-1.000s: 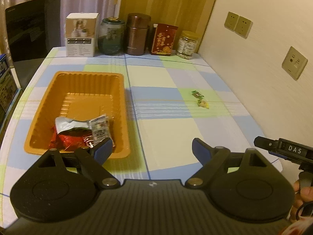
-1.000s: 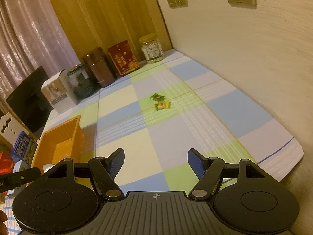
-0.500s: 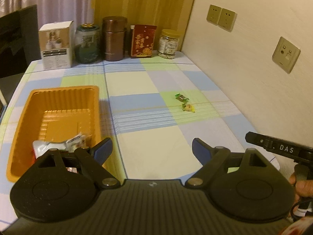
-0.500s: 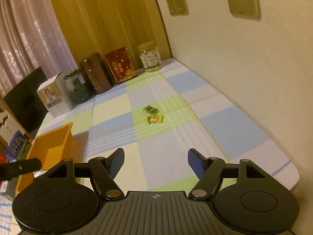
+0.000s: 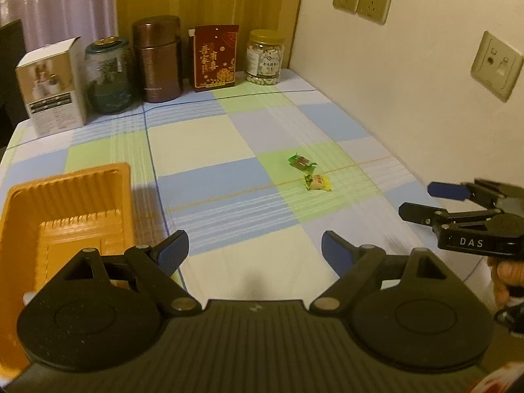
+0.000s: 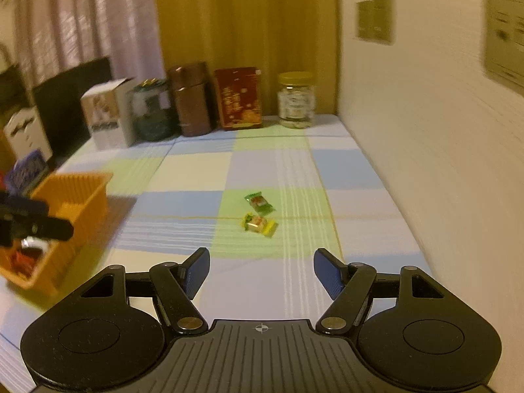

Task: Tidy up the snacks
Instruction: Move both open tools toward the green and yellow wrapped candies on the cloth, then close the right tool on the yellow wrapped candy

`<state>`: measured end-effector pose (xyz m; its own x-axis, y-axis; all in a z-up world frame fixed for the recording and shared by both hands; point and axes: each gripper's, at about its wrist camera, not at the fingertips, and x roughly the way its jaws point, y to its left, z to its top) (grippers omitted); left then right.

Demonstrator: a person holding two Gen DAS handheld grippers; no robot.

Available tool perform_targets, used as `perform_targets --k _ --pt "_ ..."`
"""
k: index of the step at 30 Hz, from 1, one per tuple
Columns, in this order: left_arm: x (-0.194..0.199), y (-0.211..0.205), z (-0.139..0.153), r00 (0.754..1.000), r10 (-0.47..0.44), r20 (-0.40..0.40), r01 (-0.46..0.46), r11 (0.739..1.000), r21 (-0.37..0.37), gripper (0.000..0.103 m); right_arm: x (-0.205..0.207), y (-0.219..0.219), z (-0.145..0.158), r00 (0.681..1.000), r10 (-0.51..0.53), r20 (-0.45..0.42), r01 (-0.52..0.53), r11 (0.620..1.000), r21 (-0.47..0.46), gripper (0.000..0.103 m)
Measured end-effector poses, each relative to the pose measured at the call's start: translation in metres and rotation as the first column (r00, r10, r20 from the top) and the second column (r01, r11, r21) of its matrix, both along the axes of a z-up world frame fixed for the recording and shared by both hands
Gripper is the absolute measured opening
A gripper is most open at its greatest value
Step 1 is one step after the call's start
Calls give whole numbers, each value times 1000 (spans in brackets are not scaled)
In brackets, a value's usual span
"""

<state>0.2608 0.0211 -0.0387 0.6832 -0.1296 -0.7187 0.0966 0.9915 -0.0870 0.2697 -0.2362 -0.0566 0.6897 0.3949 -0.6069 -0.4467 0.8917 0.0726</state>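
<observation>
Both candies, green-wrapped (image 6: 259, 202) and yellow-wrapped (image 6: 259, 225), are lying diagonally, touching, ahead of my right gripper (image 6: 261, 273); I'm holding both grippers wide, empty.

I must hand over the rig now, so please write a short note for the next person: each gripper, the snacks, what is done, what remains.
Left gripper: open, empty, beside the orange tray.
Right gripper: open, empty, pointing at the two candies.
Green-wrapped candy and yellow-wrapped candy: loose on the checked tablecloth, close together, away from the tray.
Done: some snack packets already lie in the tray.
Left: pick up both candies and put them in the tray.
</observation>
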Motion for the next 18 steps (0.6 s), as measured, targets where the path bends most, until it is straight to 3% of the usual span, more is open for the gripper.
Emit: perform_targets --k 4,10,18 --pt "26 1 -10 1000 -24 -5 24 1000 19 87 35 4 -19 995 93 -23 -94 994 -52 57" --pt "64 4 -29 999 -41 -24 42 999 28 87 77 23 -44 977 210 -34 -212 972 -98 50" --pt "101 7 -43 998 -64 -30 65 997 34 87 121 53 -78 942 334 -30 -330 909 -255 43"
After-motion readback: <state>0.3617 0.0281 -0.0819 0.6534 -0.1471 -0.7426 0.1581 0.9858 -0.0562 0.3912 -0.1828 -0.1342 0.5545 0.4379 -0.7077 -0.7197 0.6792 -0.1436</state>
